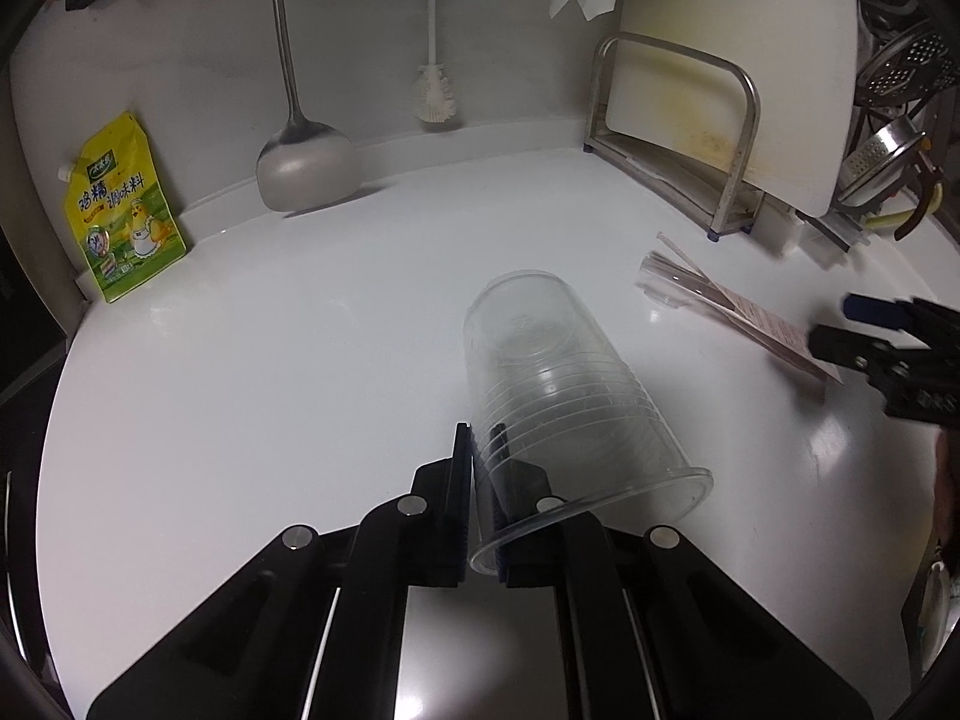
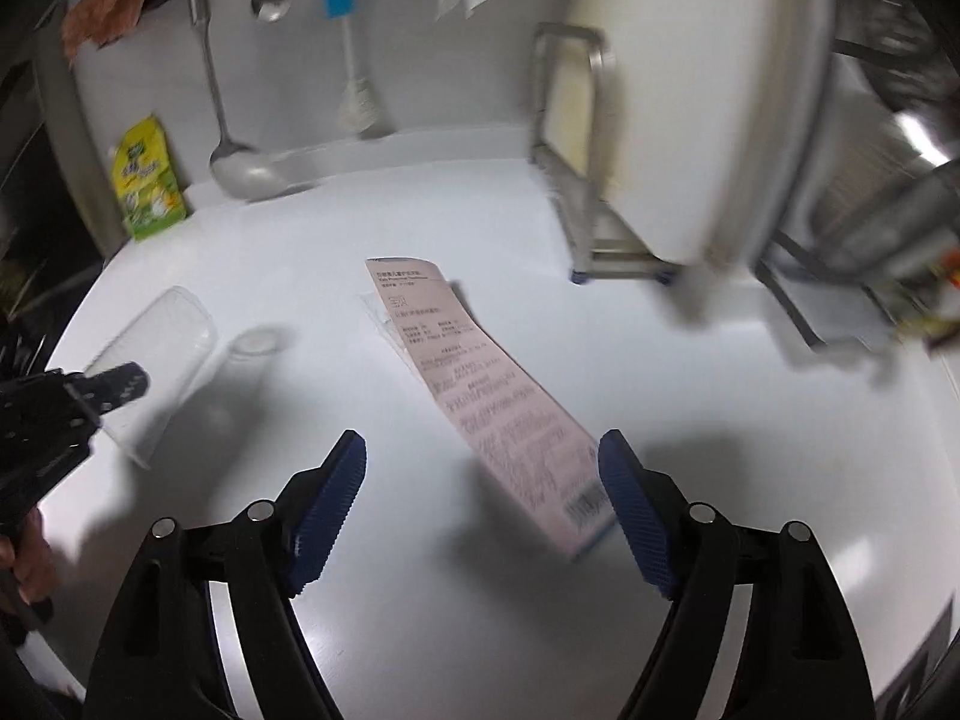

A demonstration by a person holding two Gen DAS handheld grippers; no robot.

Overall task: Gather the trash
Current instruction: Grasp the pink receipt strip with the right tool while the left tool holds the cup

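My left gripper point(image 1: 480, 450) is shut on the rim wall of a clear plastic cup point(image 1: 558, 384), one finger inside and one outside; the cup is tipped with its base pointing away, above the white counter point(image 1: 270, 360). The cup also shows in the right wrist view point(image 2: 156, 354) held by the left gripper point(image 2: 114, 387). A pink receipt point(image 2: 486, 396) lies on the counter over a clear straw wrapper point(image 1: 666, 279). My right gripper point(image 2: 483, 450) is open, its fingers either side of the receipt's near end. In the left wrist view it point(image 1: 846, 327) sits at the receipt's point(image 1: 774, 333) near end.
A yellow seasoning pouch point(image 1: 123, 210) leans at the back left. A metal ladle point(image 1: 300, 162) and a bottle brush point(image 1: 432, 84) hang on the back wall. A metal rack point(image 1: 678, 138) with a white cutting board point(image 1: 750, 60) stands at the back right, beside strainers point(image 1: 888, 150).
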